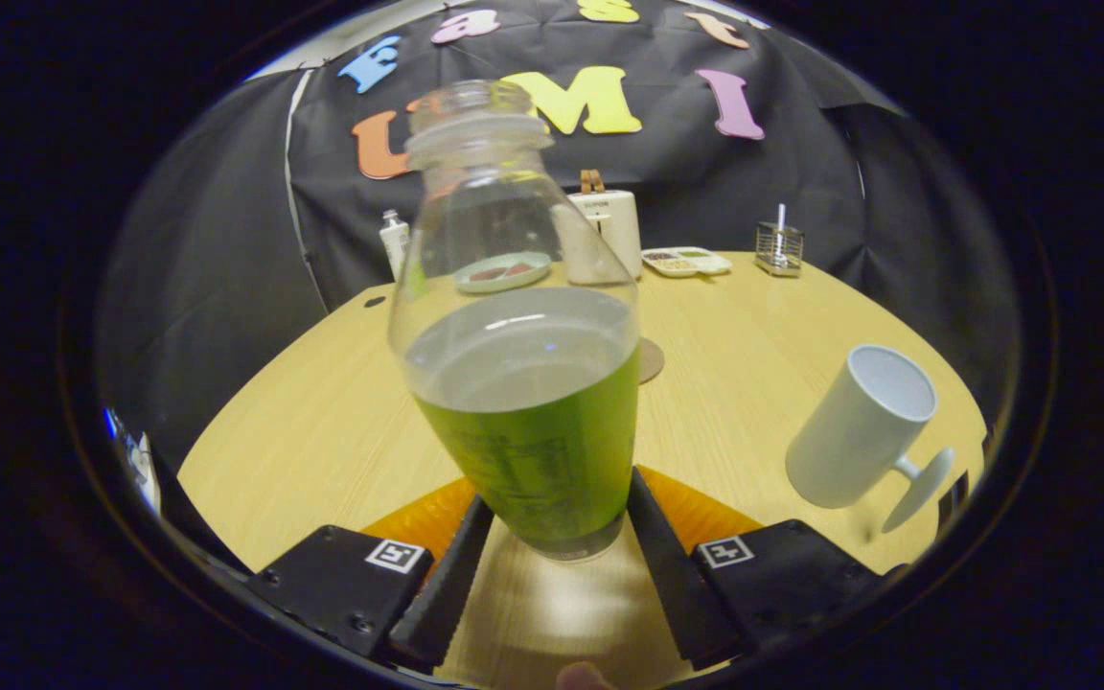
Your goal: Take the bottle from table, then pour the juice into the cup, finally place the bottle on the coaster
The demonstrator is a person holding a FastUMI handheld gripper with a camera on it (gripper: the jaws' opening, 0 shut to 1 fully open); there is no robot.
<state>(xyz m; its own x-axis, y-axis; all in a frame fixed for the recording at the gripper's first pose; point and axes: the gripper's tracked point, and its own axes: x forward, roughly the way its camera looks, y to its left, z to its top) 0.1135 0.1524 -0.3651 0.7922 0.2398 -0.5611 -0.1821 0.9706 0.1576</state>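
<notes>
A clear, uncapped bottle [523, 383] with a green label around its lower half stands between my fingers, tilted slightly left. My gripper [557, 513] is shut on its base, one finger pressing each side. The bottle's bottom seems to hover just above the wooden table [322, 422], with a shadow under it. A round brown coaster [651, 360] lies on the table just behind the bottle, mostly hidden by it. A white cup [859, 426] with a handle stands to the right, beyond the right finger, its mouth open upward.
Along the table's far edge sit a small white bottle [394, 240], a plate [502, 272], a white box-like appliance [609, 230], a divided tray [686, 261] and a metal holder [779, 247]. Black cloth hangs behind the table.
</notes>
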